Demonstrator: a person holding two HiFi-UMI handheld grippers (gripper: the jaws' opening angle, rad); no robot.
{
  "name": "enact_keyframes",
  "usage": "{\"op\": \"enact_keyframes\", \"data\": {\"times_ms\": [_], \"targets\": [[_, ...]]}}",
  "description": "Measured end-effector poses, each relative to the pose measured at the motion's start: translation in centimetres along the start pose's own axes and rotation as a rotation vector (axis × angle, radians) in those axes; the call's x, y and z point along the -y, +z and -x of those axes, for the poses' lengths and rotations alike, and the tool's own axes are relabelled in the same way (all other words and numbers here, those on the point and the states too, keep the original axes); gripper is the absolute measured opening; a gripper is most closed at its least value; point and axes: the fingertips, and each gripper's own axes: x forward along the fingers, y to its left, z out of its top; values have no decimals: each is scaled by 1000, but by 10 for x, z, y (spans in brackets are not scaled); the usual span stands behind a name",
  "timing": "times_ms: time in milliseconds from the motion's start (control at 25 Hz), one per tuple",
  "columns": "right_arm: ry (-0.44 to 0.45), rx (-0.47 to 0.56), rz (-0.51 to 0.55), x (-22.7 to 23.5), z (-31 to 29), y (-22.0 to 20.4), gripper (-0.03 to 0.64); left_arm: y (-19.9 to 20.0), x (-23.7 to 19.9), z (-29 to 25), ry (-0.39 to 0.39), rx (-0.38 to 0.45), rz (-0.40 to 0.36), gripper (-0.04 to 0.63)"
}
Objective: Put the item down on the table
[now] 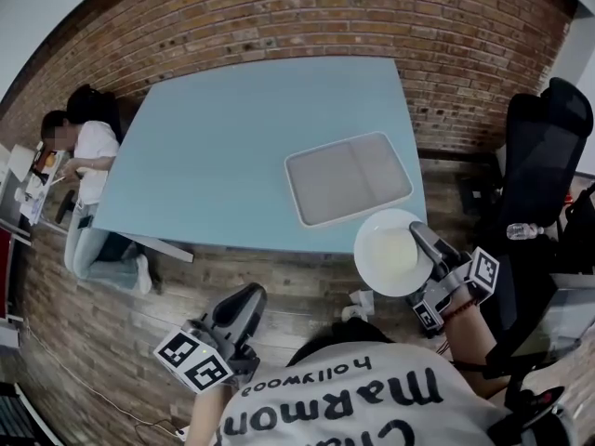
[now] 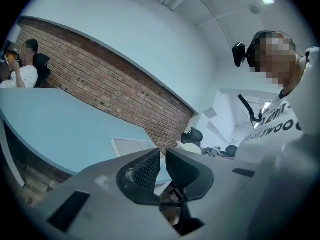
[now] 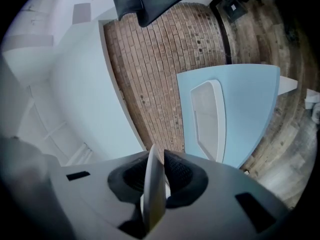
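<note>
A white round plate (image 1: 390,254) hangs in the air just off the near right corner of the light blue table (image 1: 232,156), over the wooden floor. My right gripper (image 1: 418,237) is shut on its rim. In the right gripper view the plate (image 3: 153,189) stands edge-on between the pads of that gripper (image 3: 159,156), with the table (image 3: 250,109) ahead. My left gripper (image 1: 249,297) is low at the left, off the table's near edge, shut and holding nothing. The left gripper view shows that gripper (image 2: 162,156) with its pads nearly touching.
A grey two-part tray (image 1: 349,177) lies on the table near its right front corner, also seen as the tray (image 3: 207,116). A black office chair (image 1: 544,147) stands at the right. A person (image 1: 93,156) sits by the table's left end. A brick wall runs behind.
</note>
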Motion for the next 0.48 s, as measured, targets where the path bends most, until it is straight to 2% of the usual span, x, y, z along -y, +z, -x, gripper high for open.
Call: {"op": "enact_keyframes", "data": {"times_ms": [480], "targets": [[-8,8,-49,25,-30,57,40,11,-9,-46,51,-29,-32,40]]}}
